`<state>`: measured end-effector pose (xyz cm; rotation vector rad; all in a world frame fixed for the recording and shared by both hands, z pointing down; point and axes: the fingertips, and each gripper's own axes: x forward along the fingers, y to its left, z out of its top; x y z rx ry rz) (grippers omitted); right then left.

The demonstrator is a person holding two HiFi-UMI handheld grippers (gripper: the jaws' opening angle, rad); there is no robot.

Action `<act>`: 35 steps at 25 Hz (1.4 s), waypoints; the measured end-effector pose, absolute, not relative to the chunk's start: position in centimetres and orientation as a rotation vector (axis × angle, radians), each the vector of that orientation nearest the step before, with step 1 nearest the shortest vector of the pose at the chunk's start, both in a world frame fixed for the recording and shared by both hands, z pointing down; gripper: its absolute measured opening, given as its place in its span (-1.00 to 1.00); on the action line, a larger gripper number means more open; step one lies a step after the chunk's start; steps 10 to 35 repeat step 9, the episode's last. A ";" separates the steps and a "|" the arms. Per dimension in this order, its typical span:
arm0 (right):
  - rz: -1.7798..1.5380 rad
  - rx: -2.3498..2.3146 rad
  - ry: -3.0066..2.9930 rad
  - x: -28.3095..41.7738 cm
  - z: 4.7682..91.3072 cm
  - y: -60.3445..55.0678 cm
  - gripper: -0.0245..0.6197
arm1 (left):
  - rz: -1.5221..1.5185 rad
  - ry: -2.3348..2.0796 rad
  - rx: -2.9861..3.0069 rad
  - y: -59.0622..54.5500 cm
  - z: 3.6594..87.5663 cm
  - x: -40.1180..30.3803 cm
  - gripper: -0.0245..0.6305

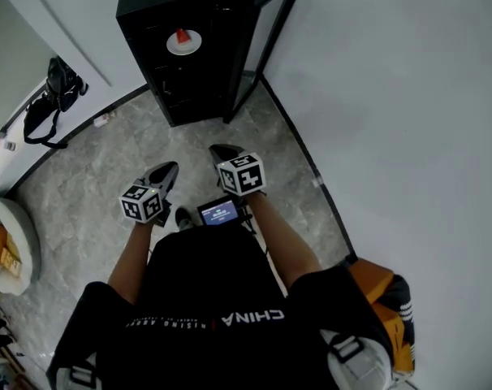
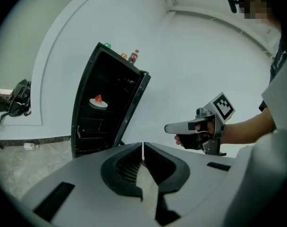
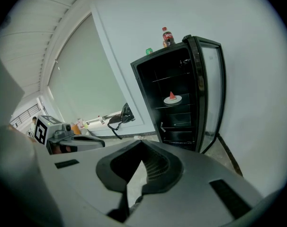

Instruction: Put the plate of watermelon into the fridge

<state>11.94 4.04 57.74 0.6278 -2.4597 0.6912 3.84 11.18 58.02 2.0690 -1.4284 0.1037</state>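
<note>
A white plate with a red watermelon wedge [image 1: 183, 41] [image 2: 98, 101] [image 3: 172, 98] rests on a shelf inside the black fridge [image 1: 189, 47] [image 2: 105, 108] [image 3: 176, 93], whose glass door [image 1: 266, 39] [image 3: 210, 93] stands open. Both grippers are well back from the fridge, held over the marble floor. My left gripper [image 1: 166, 171] [image 2: 143, 144] is shut with nothing in it. My right gripper [image 1: 223, 150] [image 3: 142, 141] is also shut and empty. Each shows in the other's view, the right gripper [image 2: 174, 127] held by a hand and the left gripper [image 3: 94, 141] low at the left.
A cola bottle [image 3: 167, 36] and a green can [image 3: 149, 51] stand on top of the fridge. A black bag [image 1: 51, 96] hangs on the wall at left. A round seat [image 1: 10, 242] is at the left edge, an orange bag [image 1: 384, 291] at the lower right. White walls enclose the corner.
</note>
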 end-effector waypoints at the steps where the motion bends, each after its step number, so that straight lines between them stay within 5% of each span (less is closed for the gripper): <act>1: 0.710 0.623 -2.457 11.9 58.0 4.1 -0.88 | 0.102 -1.424 2.066 11.3 58.1 3.9 -0.86; 35: 0.734 0.612 -2.454 12.0 58.1 4.4 -0.88 | 0.158 -1.416 2.070 11.7 58.6 4.1 -0.86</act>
